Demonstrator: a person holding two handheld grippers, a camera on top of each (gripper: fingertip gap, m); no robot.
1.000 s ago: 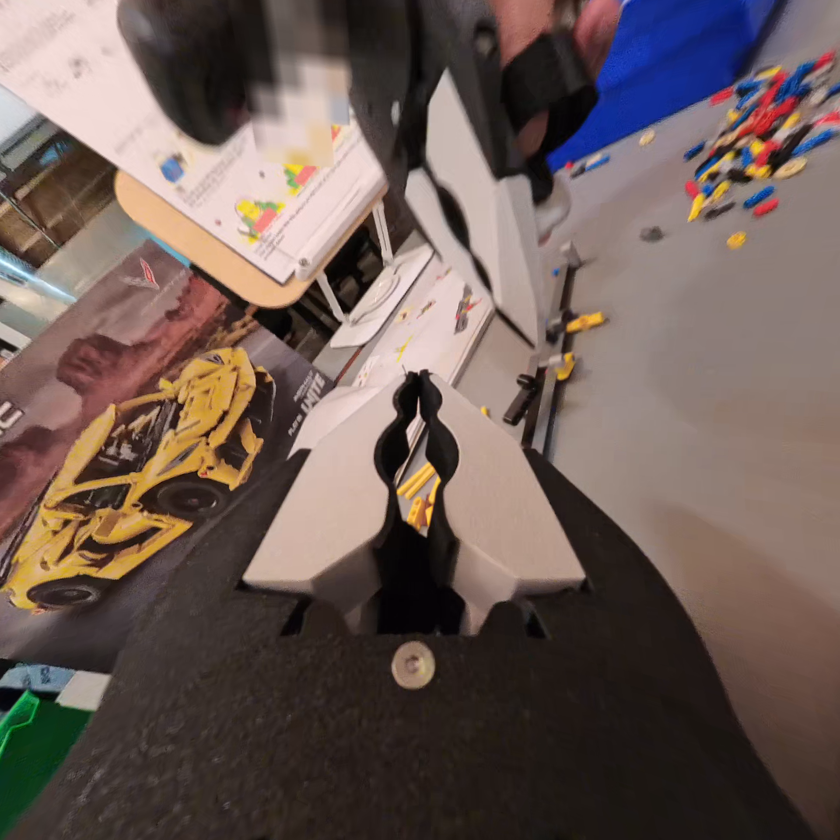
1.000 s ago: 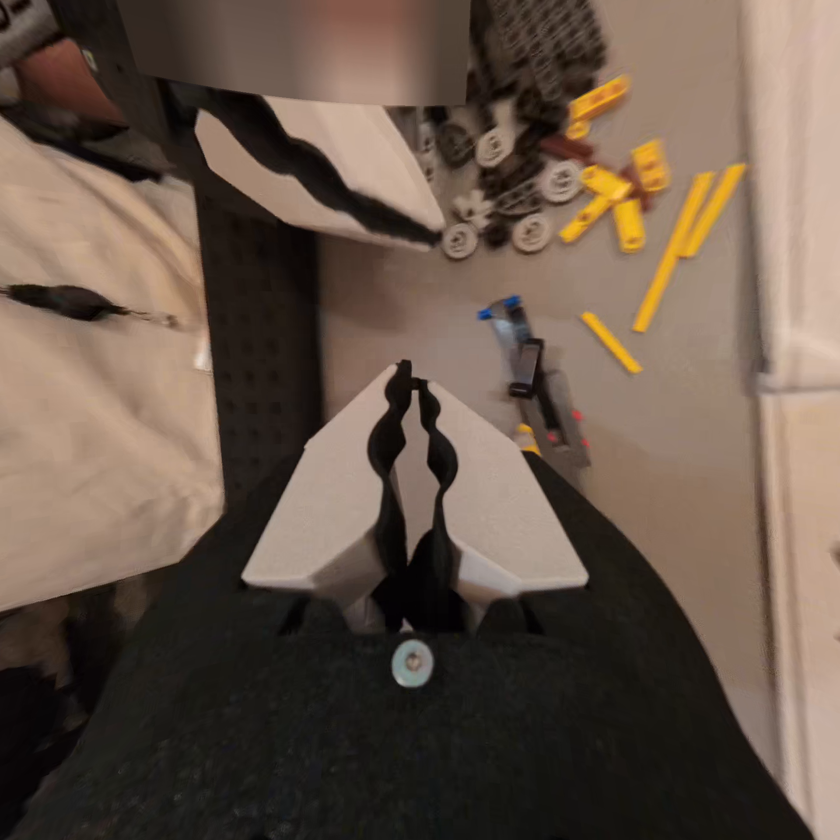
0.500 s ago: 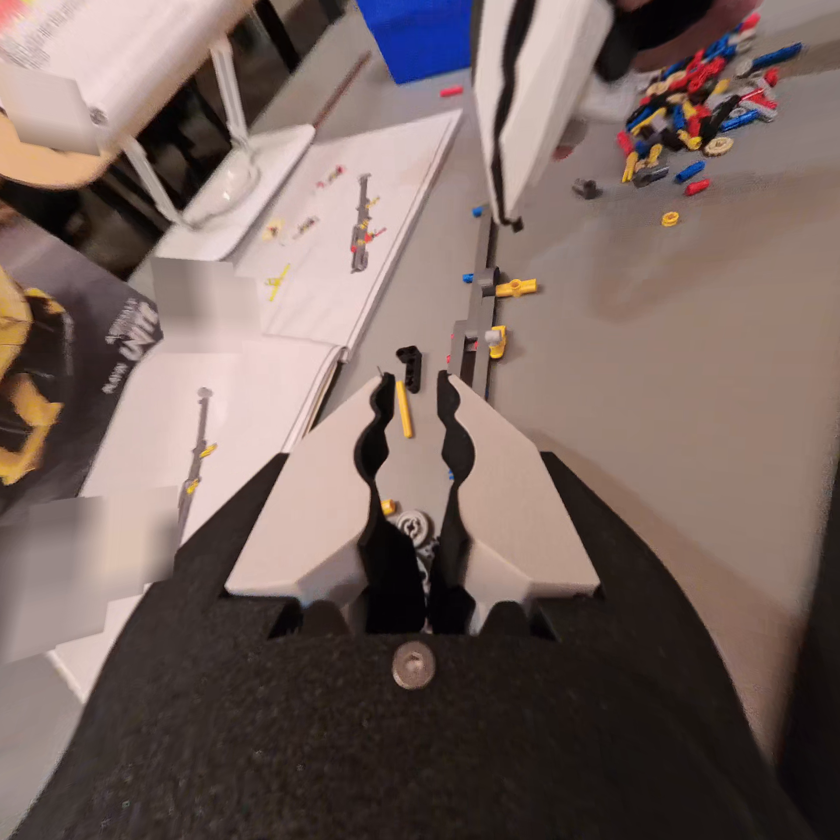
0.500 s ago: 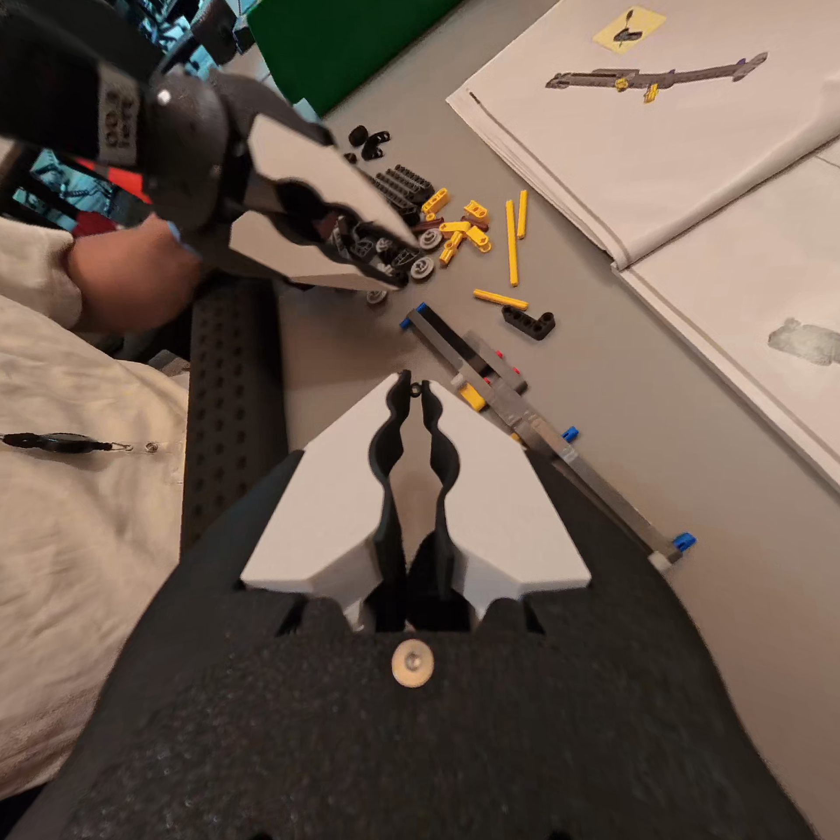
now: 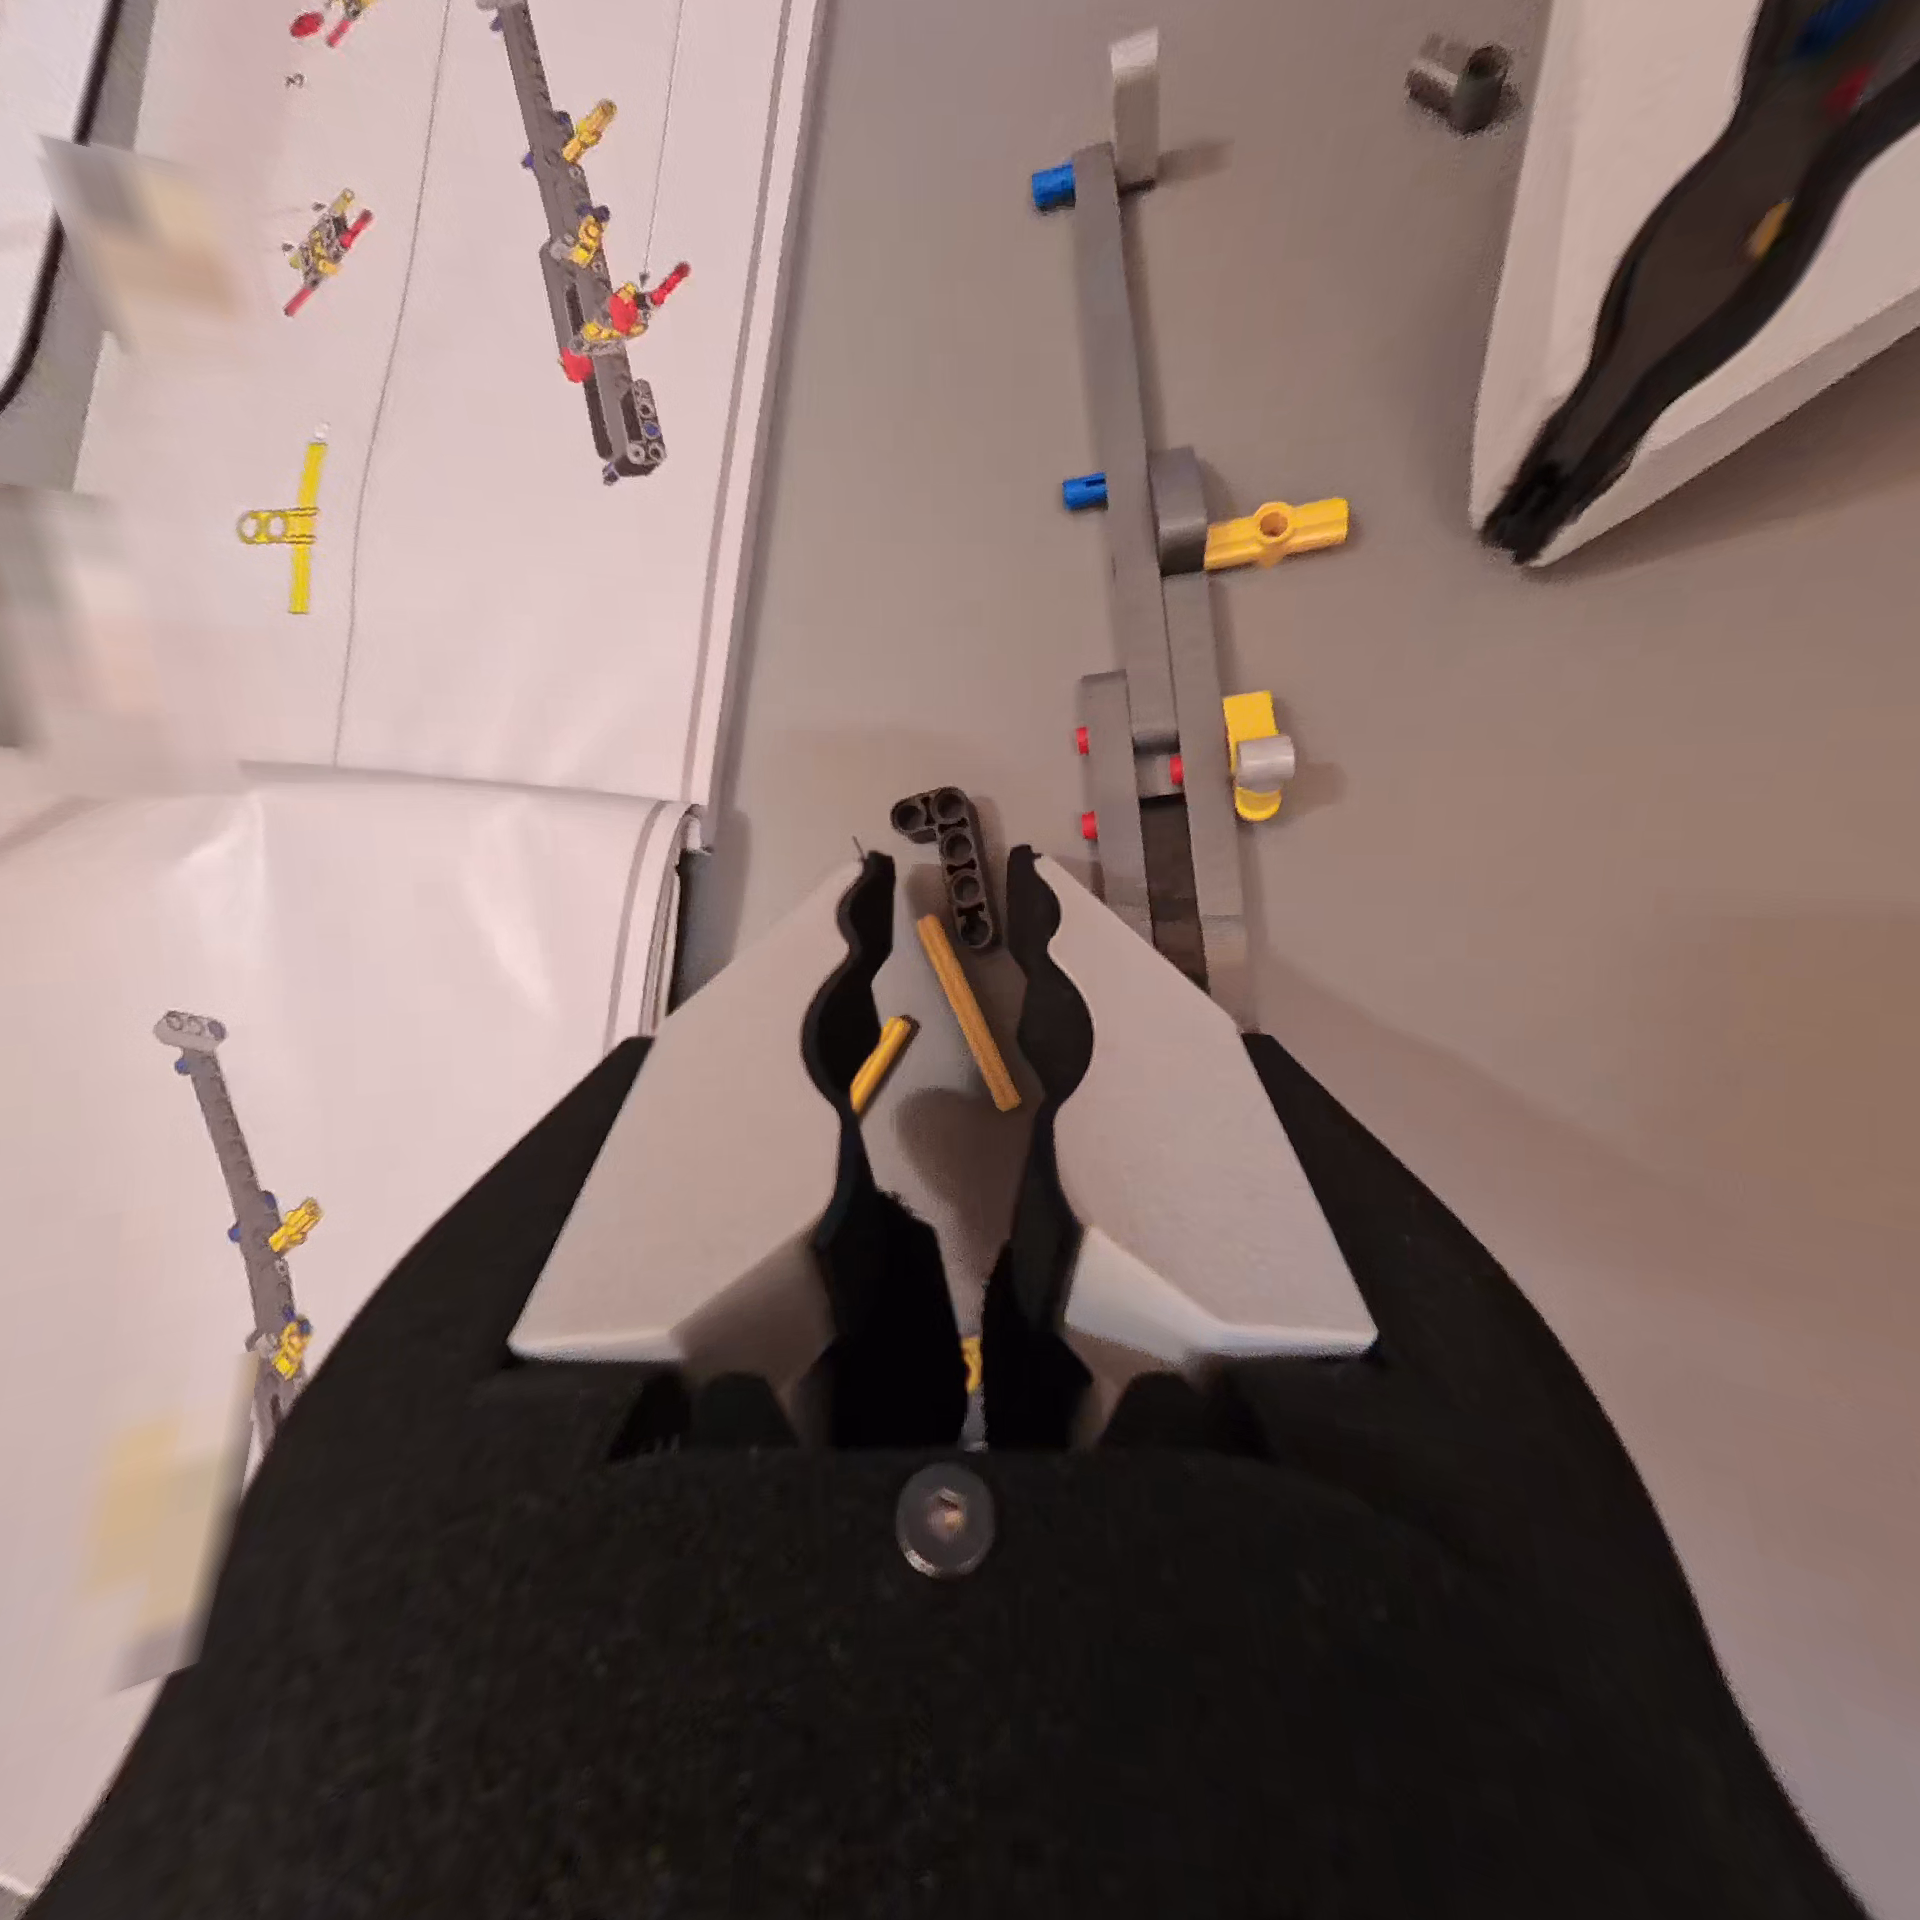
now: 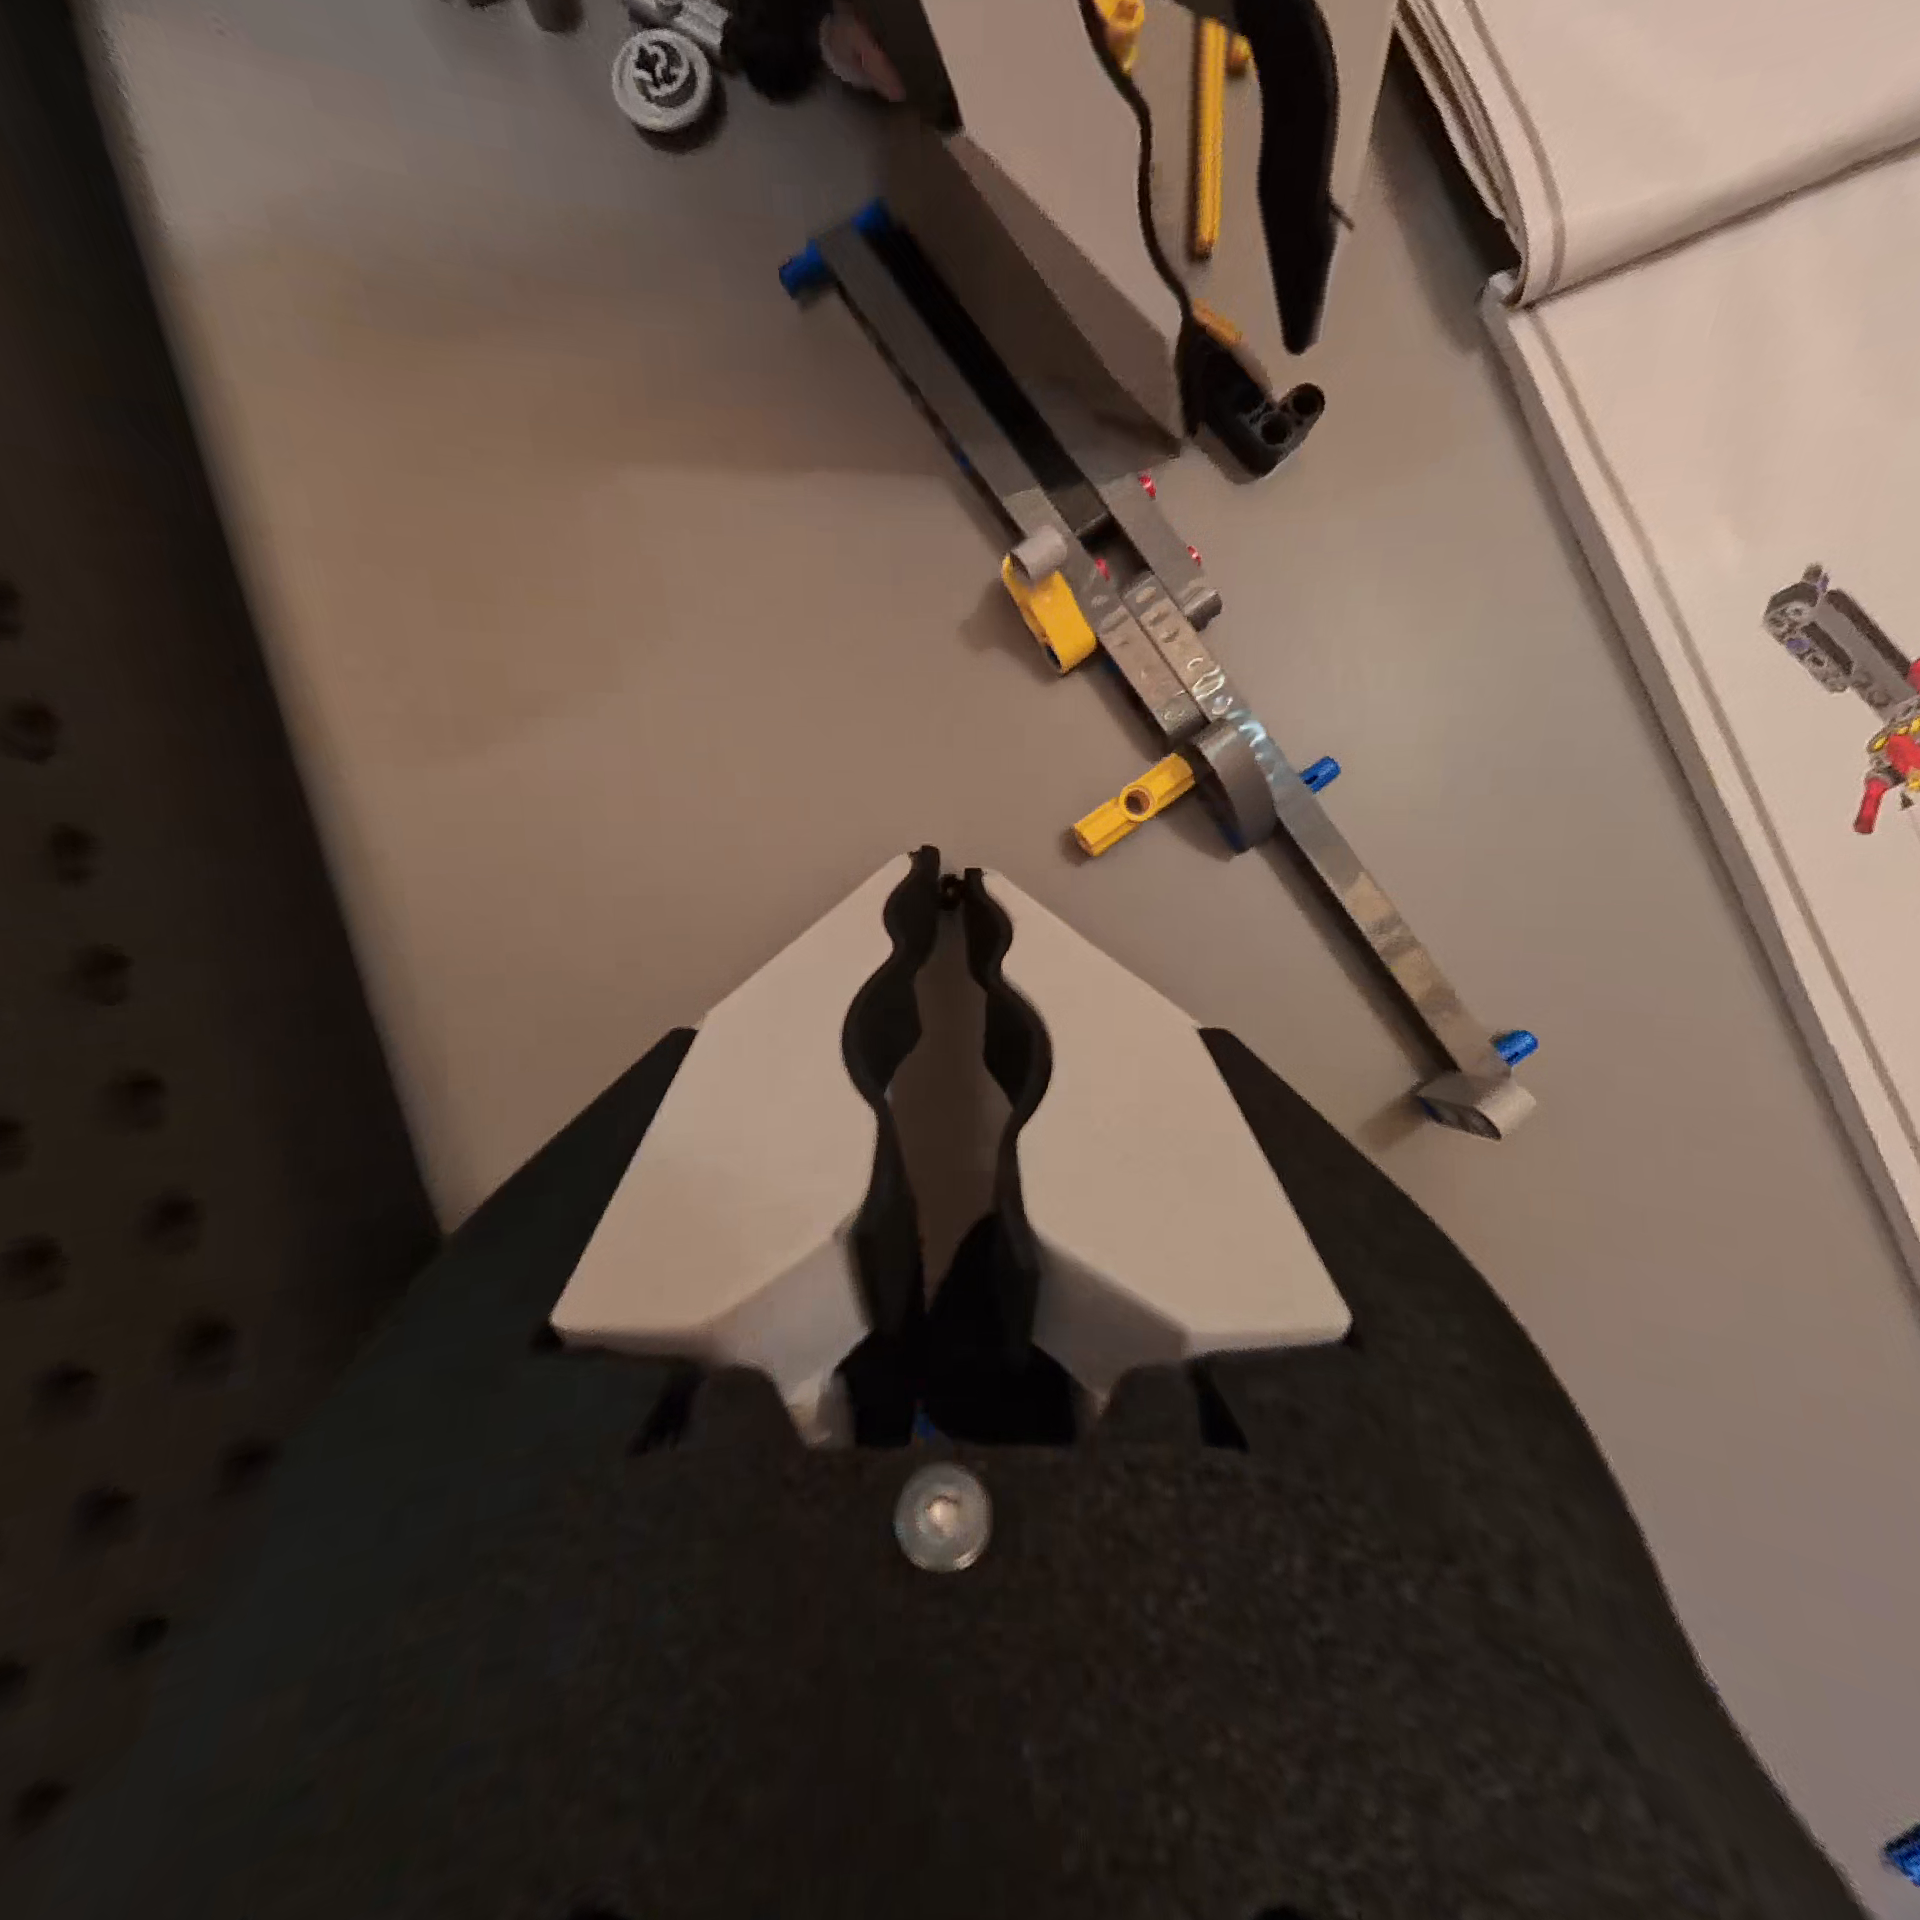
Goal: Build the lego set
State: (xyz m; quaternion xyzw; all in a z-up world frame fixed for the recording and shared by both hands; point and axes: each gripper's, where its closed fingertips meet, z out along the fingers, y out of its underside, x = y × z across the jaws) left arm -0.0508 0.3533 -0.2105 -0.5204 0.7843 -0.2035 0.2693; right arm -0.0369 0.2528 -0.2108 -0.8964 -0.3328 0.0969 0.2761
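Note:
A long grey beam assembly [image 5: 1138,582] with blue pins and yellow connectors lies on the grey table; it also shows in the right wrist view [image 6: 1153,649]. My left gripper [image 5: 948,860] is open, low over the table, its jaws astride a black L-shaped beam [image 5: 951,868] and two yellow axles [image 5: 968,1029]. In the right wrist view the left gripper [image 6: 1242,379] stands over that black beam [image 6: 1262,421]. My right gripper [image 6: 948,873] is shut, nothing visibly held, just short of the assembly's yellow connector [image 6: 1132,802]. It appears at the upper right of the left wrist view [image 5: 1512,530].
Open instruction pages [image 5: 468,416] lie left of the assembly, and they show at the right in the right wrist view [image 6: 1787,436]. A small grey connector [image 5: 1460,83] lies at the far end. Grey wheels [image 6: 665,78] and dark parts sit beyond; a dark perforated board [image 6: 156,935] borders the table. Left tips to right tips: about 11 cm.
My left gripper has opened, swung down and come low over the black beam and yellow axles. My right gripper has moved closer to the table and the grey assembly, still shut.

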